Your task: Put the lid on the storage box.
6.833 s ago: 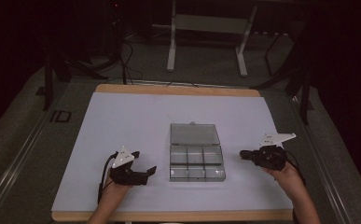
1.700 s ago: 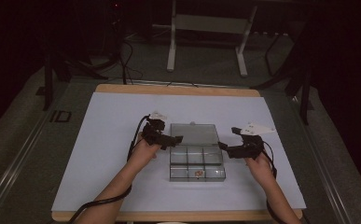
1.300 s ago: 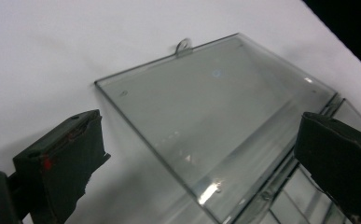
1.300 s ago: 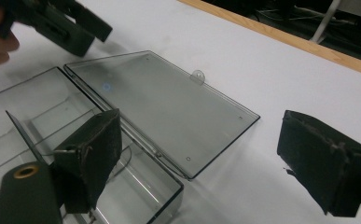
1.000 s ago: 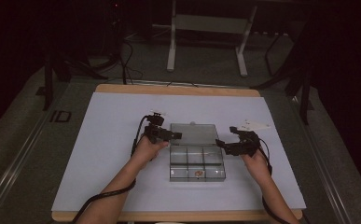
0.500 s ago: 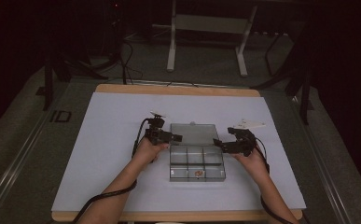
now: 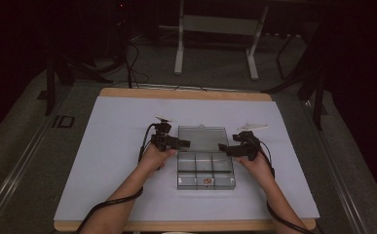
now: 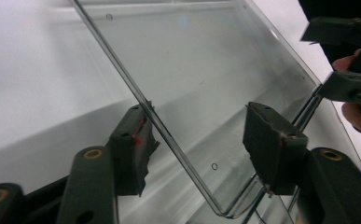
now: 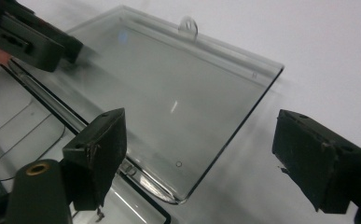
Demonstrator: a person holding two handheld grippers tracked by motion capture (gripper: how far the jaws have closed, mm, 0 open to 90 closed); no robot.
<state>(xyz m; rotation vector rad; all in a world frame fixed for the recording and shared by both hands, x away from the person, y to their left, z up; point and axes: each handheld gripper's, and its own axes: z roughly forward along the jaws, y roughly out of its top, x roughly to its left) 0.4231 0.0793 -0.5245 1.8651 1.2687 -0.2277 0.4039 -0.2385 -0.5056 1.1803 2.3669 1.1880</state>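
Note:
A clear plastic compartment box (image 7: 205, 171) sits mid-table with its lid (image 7: 201, 138) swung open toward the far side. A small brownish item (image 7: 207, 181) lies in a front compartment. My left gripper (image 7: 180, 143) is at the lid's left edge. In the left gripper view the left gripper (image 8: 201, 144) stands open, the lid's (image 8: 206, 70) edge running between the jaws. My right gripper (image 7: 223, 147) is at the lid's right edge. In the right gripper view the right gripper (image 9: 208, 156) is wide open around the lid's (image 9: 169, 93) near corner. Neither grips anything.
A white sheet (image 7: 103, 156) covers the wood-edged table. Cables trail from both grippers toward the front edge. Past the far edge, metal stand legs (image 7: 179, 48) and loose cables rest on the dark floor.
Both hands came up from the table's front to the box's sides, then crept inward onto the lid's side edges. The box and open lid have not moved.

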